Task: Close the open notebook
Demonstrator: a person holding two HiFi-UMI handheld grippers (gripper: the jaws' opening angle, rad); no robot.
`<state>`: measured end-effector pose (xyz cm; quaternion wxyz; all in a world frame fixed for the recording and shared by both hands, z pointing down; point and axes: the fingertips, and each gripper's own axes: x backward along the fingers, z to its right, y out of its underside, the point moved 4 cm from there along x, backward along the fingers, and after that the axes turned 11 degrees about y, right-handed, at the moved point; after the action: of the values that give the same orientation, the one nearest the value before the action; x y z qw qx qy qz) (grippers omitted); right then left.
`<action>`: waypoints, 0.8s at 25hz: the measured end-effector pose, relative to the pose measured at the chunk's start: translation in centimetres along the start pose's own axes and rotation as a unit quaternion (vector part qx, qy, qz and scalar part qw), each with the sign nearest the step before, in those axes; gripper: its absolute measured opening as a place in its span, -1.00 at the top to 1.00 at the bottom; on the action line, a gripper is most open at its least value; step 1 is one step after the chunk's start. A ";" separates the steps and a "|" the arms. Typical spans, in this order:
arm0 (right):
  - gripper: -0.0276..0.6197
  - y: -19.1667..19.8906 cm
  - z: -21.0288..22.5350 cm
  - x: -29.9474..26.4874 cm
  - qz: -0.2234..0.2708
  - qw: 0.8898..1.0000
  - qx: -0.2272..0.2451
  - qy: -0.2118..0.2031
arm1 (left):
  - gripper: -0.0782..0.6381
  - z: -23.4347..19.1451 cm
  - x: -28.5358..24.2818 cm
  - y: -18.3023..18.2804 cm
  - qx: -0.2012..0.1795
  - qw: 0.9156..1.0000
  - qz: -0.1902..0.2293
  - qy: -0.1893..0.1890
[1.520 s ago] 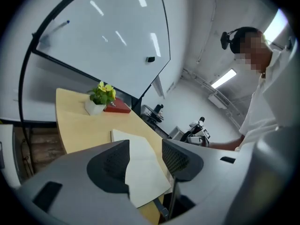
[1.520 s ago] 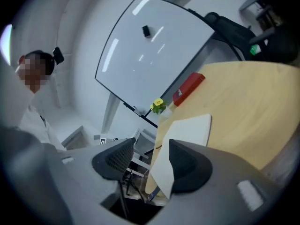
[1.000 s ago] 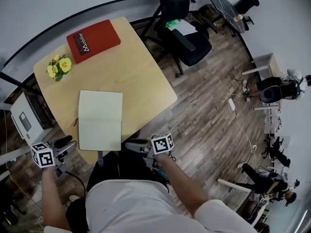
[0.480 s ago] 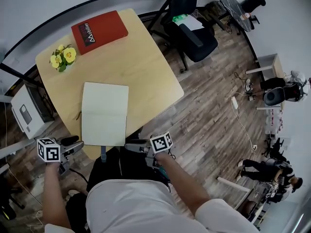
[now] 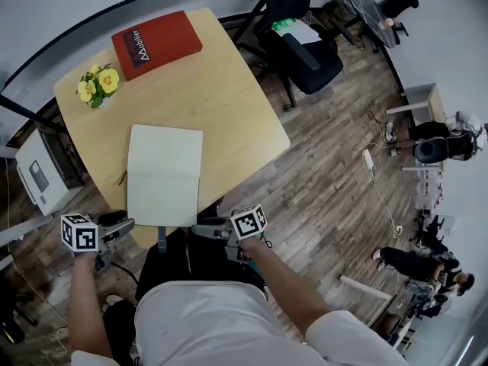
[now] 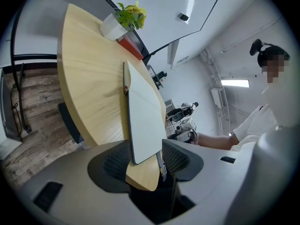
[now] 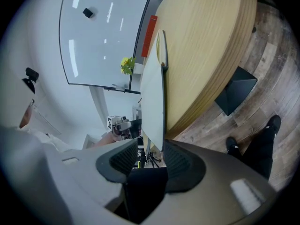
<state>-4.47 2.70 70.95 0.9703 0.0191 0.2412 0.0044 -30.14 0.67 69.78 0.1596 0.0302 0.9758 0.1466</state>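
Note:
The open notebook [image 5: 164, 175] lies flat on the wooden table [image 5: 229, 105], blank cream pages up, its near edge at the table's front rim. A grey strap [image 5: 158, 239] hangs from that edge. My left gripper [image 5: 122, 226] is just off the near left corner, and its open jaws frame that corner [image 6: 140, 156] without touching it. My right gripper [image 5: 202, 231] sits at the near right corner. Its jaws have just been closing, with the notebook's edge [image 7: 153, 102] between them, but a gap shows beside the pads.
A red book [image 5: 156, 44] and a small pot of yellow flowers [image 5: 97, 85] stand at the table's far end. A black office chair [image 5: 305, 52] is beyond the table on the right, and a white device [image 5: 38, 175] is on the left. Wooden floor surrounds the table.
Both grippers have drawn in toward the notebook's near edge, the left one rightward and lower, the right one leftward. The notebook has not moved.

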 end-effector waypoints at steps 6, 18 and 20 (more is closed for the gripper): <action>0.68 -0.2 0.0 0.3 0.001 1.000 -0.007 -0.007 | 0.21 -0.1 -0.3 0.1 0.001 1.000 -0.011 0.003; 0.81 -1.0 -2.5 1.8 0.013 0.998 -0.022 -0.050 | 0.23 2.1 1.4 -0.7 0.006 0.998 0.046 0.043; 0.81 -1.2 -3.0 2.1 0.014 0.998 -0.026 -0.055 | 0.20 2.9 2.5 -1.3 -0.035 0.996 0.066 0.044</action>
<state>-4.02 1.65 67.27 0.9820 -0.0024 0.1874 0.0228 -31.62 0.53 66.03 0.1075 0.0822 0.9719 0.1924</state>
